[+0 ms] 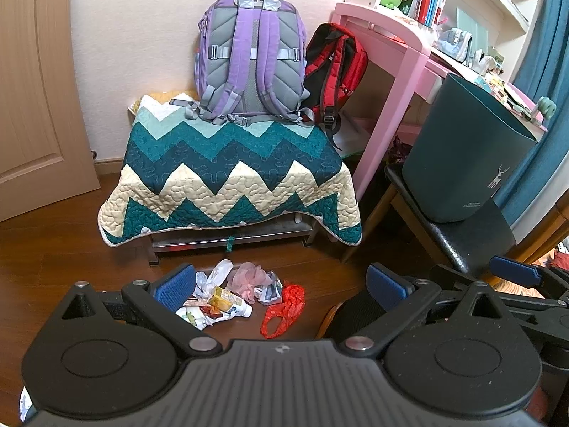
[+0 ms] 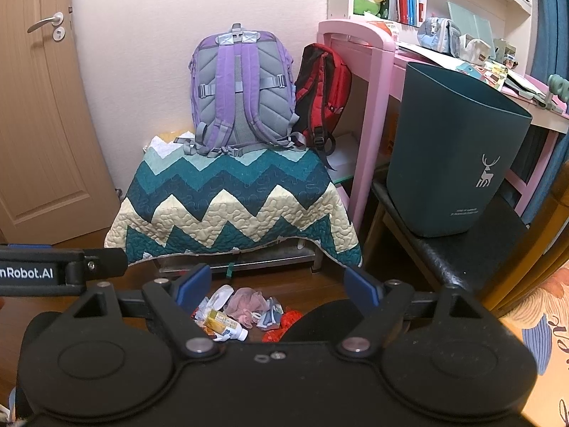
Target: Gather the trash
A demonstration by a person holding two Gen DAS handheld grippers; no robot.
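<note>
A pile of trash lies on the wooden floor in front of the bench: a small yellow-labelled bottle (image 1: 229, 301), crumpled white wrappers (image 1: 217, 274), a pink mesh puff (image 1: 249, 279) and a red net bag (image 1: 284, 307). The bottle (image 2: 224, 323) and puff (image 2: 245, 302) also show in the right wrist view. A dark teal bin (image 1: 466, 149) with a deer logo stands on a black chair seat (image 1: 458, 242) at the right; the bin (image 2: 451, 149) shows in the right wrist view too. My left gripper (image 1: 281, 284) is open and empty above the pile. My right gripper (image 2: 275, 284) is open and empty.
A bench under a zigzag quilt (image 1: 231, 178) carries a purple backpack (image 1: 249, 60) and a red backpack (image 1: 334, 67). A pink desk (image 1: 402, 57) with shelves stands at the right, a wooden door (image 1: 32, 89) at the left. The right gripper (image 1: 519, 274) shows in the left view.
</note>
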